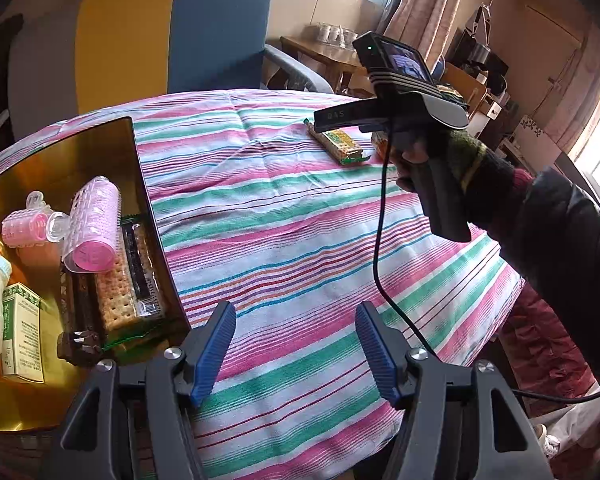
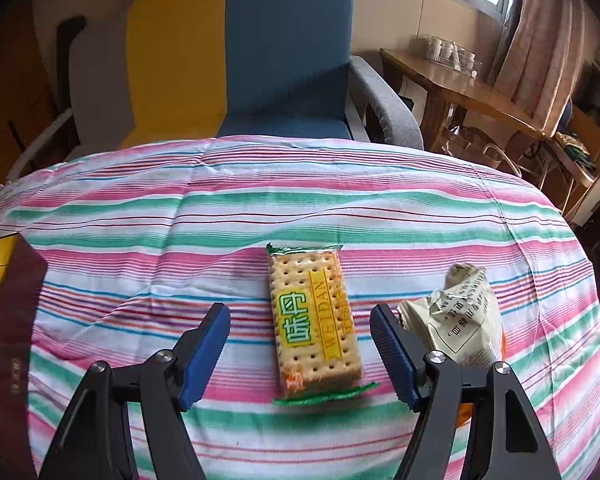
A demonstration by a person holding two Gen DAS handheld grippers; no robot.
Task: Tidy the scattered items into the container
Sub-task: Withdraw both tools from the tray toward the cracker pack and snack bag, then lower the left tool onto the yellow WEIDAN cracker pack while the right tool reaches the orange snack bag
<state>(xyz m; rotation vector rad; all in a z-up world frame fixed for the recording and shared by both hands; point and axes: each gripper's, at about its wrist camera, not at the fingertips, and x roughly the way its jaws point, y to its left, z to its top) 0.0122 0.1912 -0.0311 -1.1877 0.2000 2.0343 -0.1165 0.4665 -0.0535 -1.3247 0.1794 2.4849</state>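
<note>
A gold tray (image 1: 100, 148) at the table's left holds pink hair rollers (image 1: 94, 228), a cracker pack (image 1: 126, 280), a green-and-white box (image 1: 20, 332) and a dark clip. A green-and-yellow cracker pack (image 2: 314, 320) lies on the striped cloth, also in the left wrist view (image 1: 338, 144). A crumpled cream snack bag (image 2: 460, 320) lies to its right. My right gripper (image 2: 300, 320) is open, low over the cloth, its fingers on either side of the cracker pack. My left gripper (image 1: 296, 320) is open and empty beside the tray's right wall.
The striped tablecloth (image 1: 280, 220) covers a round table. A blue and yellow armchair (image 2: 284, 48) stands behind it. A wooden side table (image 2: 460, 88) with white cups is at the back right. The right gripper's cable (image 1: 380, 240) hangs over the cloth.
</note>
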